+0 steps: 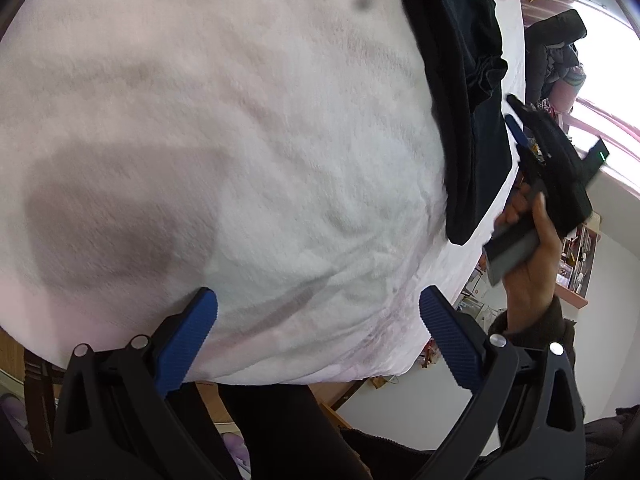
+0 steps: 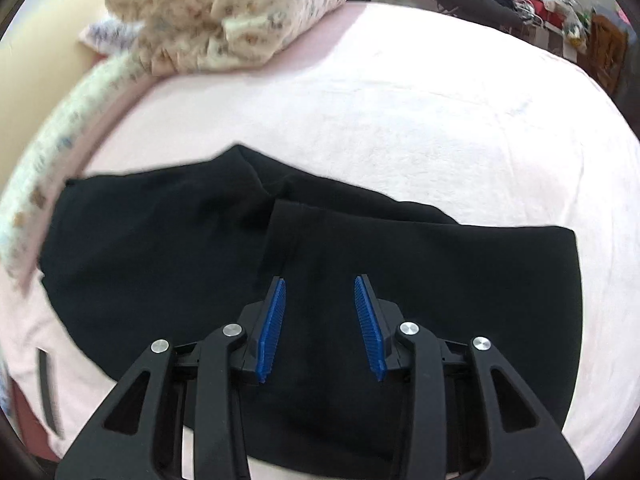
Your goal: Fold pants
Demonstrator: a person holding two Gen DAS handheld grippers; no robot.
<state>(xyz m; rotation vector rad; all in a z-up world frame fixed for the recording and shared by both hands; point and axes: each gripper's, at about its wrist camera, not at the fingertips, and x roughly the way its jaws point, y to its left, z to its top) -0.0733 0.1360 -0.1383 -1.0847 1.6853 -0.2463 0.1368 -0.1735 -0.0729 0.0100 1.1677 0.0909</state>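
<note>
On the bed: we see the pants lying crosswise.
Right hand-held gripper: directly above pants, nearer, released, empty.
Left hand-held gripper: well aside, released.

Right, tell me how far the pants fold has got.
Done, it seems: the black pants lie on the pink blanket with one layer already doubled over. In hand: nothing; the right tongs hover open above them, and the left tongs stand open over bare blanket. Left: probably another fold and a tidy-up.

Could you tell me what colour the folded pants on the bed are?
The soft folded pants are plain black, clearest in the right wrist view.
</note>
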